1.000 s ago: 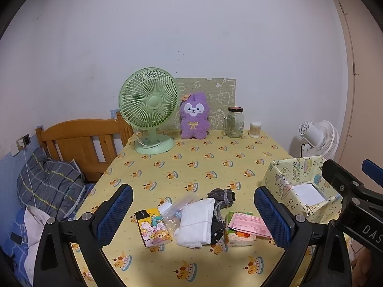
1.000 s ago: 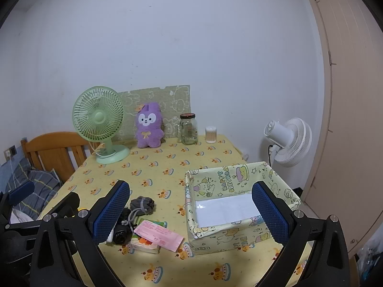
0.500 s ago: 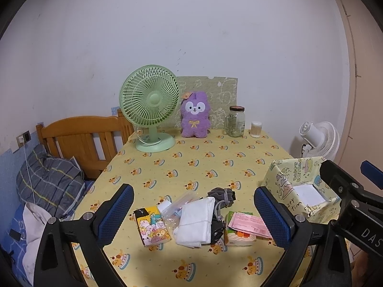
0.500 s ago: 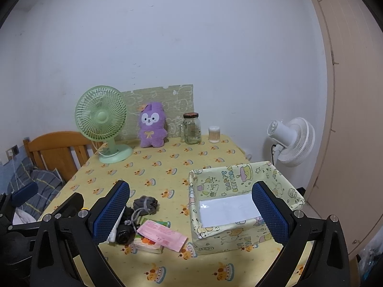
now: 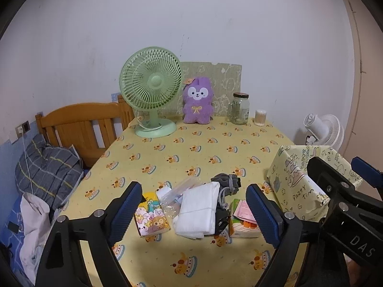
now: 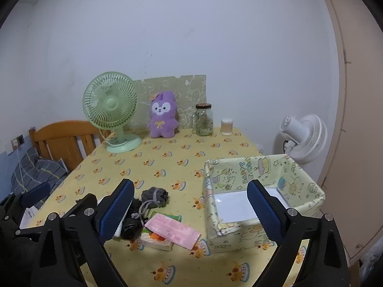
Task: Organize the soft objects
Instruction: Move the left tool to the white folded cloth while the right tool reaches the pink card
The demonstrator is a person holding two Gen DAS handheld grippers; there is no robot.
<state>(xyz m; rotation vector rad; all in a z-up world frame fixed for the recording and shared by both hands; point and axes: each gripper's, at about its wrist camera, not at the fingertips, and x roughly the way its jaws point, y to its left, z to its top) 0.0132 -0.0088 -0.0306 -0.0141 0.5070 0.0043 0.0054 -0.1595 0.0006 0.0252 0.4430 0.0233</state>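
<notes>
A heap of small things lies near the front of the yellow tablecloth: a folded white cloth point(image 5: 198, 211), a grey drawstring pouch point(image 5: 226, 183) point(image 6: 154, 195), a black pouch point(image 6: 130, 227), a clear plastic bag point(image 5: 177, 195), a cartoon tissue pack point(image 5: 152, 216) and a tissue pack under a pink card point(image 6: 172, 232). My left gripper point(image 5: 193, 187) hovers over the heap, jaws closing, pads touching nothing. My right gripper point(image 6: 189, 183) hangs between the heap and the patterned paper box point(image 6: 251, 169), jaws closing on nothing. A purple plush point(image 5: 197, 102) sits at the back.
At the table's far edge stand a green desk fan point(image 5: 152, 88), a glass jar point(image 5: 239, 108) and a small swab pot point(image 5: 260, 117). A wooden chair point(image 5: 79, 124) and a plaid pillow point(image 5: 45, 167) are on the left. A white floor fan point(image 6: 304, 136) and a door are on the right.
Both grippers have sunk a little toward the table, so the scene sits higher in both views. The blue pads of each gripper stand slightly closer together than before.
</notes>
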